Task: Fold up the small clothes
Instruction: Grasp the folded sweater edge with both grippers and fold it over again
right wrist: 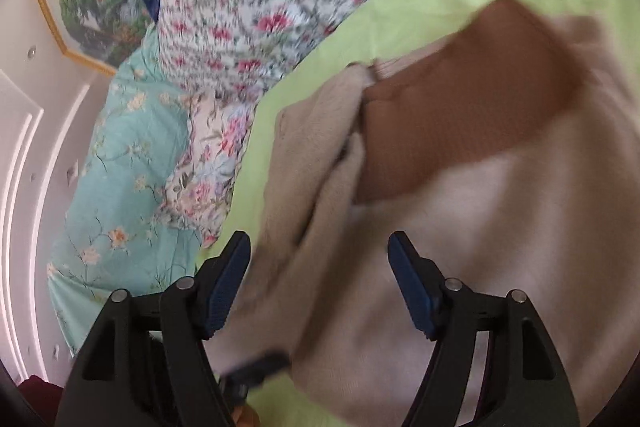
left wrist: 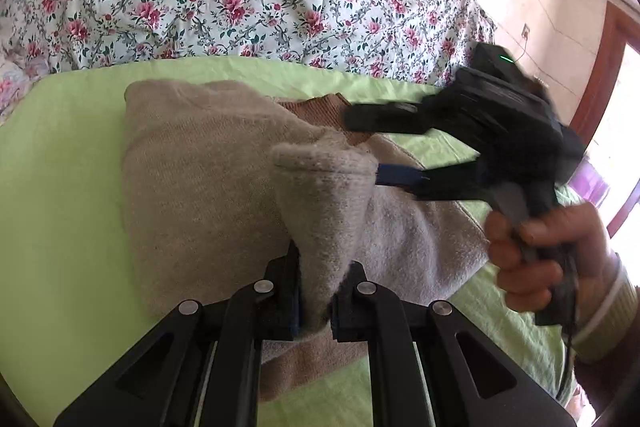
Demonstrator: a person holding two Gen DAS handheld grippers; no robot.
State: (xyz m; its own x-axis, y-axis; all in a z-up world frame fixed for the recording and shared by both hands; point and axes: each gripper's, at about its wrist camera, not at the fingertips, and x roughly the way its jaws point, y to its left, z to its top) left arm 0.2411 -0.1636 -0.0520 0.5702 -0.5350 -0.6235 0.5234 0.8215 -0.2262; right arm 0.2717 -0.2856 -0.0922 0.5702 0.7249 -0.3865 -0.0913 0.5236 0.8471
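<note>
Crosswise, sweater (left wrist: 192,163) in left tongs (left wrist: 314,301)

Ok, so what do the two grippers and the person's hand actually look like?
Both grippers are matte black plastic, with angular linkage arms and silver round pivot pins. The left gripper and the right gripper have fingers faced with blue ribbed pads. The right one carries a small green light, a grey handle and a black cable. The bare right hand wears a cream-striped ribbed cuff.
</note>
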